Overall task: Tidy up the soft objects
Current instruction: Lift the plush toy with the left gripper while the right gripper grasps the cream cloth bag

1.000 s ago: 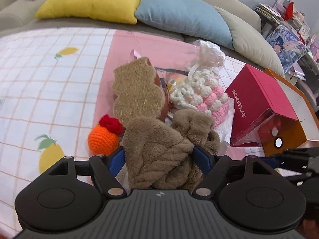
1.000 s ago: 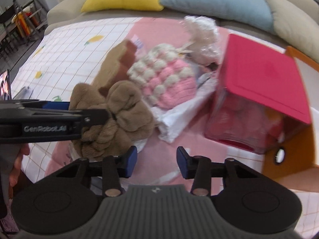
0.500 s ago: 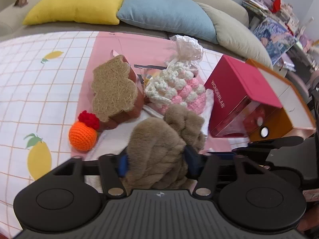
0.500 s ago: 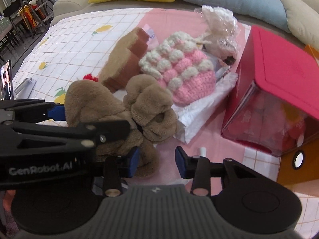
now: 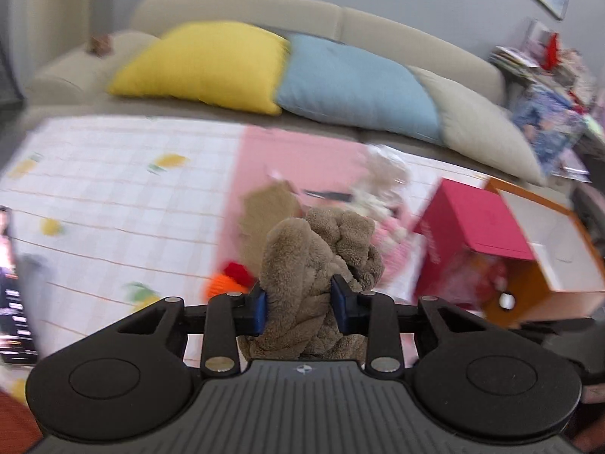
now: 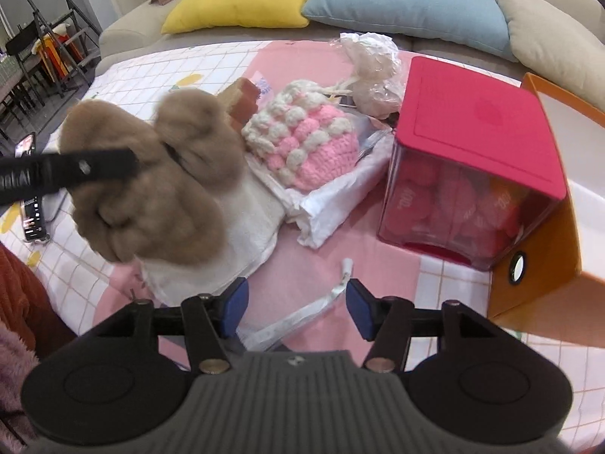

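My left gripper (image 5: 299,308) is shut on a brown fuzzy plush piece (image 5: 321,261) and holds it raised above the table; it also shows in the right wrist view (image 6: 151,181), off the table at the left. My right gripper (image 6: 295,312) is open and empty, low over the pink cloth near a white strip (image 6: 302,314). A pink and cream crochet piece (image 6: 306,143) lies on white wrapping (image 6: 332,204). A brown sponge-like block (image 5: 264,208) and an orange crochet ball (image 5: 223,285) lie behind the plush.
A red-lidded clear box (image 6: 469,174) stands right of the crochet piece, with an open orange box (image 6: 544,257) beside it. A crumpled plastic bag (image 6: 374,64) lies at the back. Yellow (image 5: 204,64), blue (image 5: 355,87) and beige (image 5: 480,125) cushions line the sofa. A phone (image 6: 32,204) lies at the left.
My left gripper has lifted the brown plush up off the table and tilted up toward the sofa. My right gripper has stayed open and moved back slightly.
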Demonstrator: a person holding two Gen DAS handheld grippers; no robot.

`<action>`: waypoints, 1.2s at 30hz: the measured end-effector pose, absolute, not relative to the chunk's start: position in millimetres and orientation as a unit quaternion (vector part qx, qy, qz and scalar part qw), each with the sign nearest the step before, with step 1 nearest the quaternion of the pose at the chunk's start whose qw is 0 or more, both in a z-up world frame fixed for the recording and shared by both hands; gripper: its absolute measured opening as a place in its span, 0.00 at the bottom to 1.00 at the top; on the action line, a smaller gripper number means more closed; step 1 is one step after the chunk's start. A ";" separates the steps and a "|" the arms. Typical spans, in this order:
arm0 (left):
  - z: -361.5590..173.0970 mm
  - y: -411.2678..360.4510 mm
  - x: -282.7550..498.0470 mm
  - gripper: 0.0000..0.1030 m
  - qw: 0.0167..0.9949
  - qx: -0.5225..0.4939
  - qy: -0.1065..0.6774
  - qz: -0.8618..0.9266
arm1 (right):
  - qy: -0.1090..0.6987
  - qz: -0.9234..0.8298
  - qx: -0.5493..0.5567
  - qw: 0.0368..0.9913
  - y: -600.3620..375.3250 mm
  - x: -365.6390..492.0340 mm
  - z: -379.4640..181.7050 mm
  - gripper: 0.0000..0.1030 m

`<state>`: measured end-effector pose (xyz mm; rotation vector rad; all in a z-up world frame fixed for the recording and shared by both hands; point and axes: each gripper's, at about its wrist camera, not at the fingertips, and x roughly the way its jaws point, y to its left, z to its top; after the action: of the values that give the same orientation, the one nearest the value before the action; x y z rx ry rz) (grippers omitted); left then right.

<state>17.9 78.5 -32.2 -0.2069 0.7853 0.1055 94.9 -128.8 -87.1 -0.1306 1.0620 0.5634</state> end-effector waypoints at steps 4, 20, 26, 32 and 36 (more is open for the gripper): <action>-37.8 87.1 17.6 0.37 0.914 -0.082 0.387 0.090 | 0.489 0.288 -0.062 0.821 -114.1 93.5 -87.8 0.56; -58.2 105.1 15.0 0.37 0.901 -0.100 0.408 0.108 | 0.466 0.292 -0.150 0.821 -35.5 122.2 -134.5 0.27; -58.1 104.7 16.1 0.37 0.901 -0.110 0.408 0.100 | 0.452 0.315 -0.147 0.821 -46.5 115.1 -112.5 0.03; -48.0 98.6 13.1 0.37 0.905 -0.114 0.402 0.086 | 0.462 0.310 -0.094 0.826 -84.8 110.1 -77.5 0.02; -36.4 91.2 10.6 0.37 0.909 -0.113 0.393 0.078 | 0.458 0.306 -0.051 0.833 -116.3 108.2 -53.0 0.02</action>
<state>10.6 91.2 -36.4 -0.2332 0.8106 0.1600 108.2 -116.3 -53.0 -0.1074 0.9705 0.6480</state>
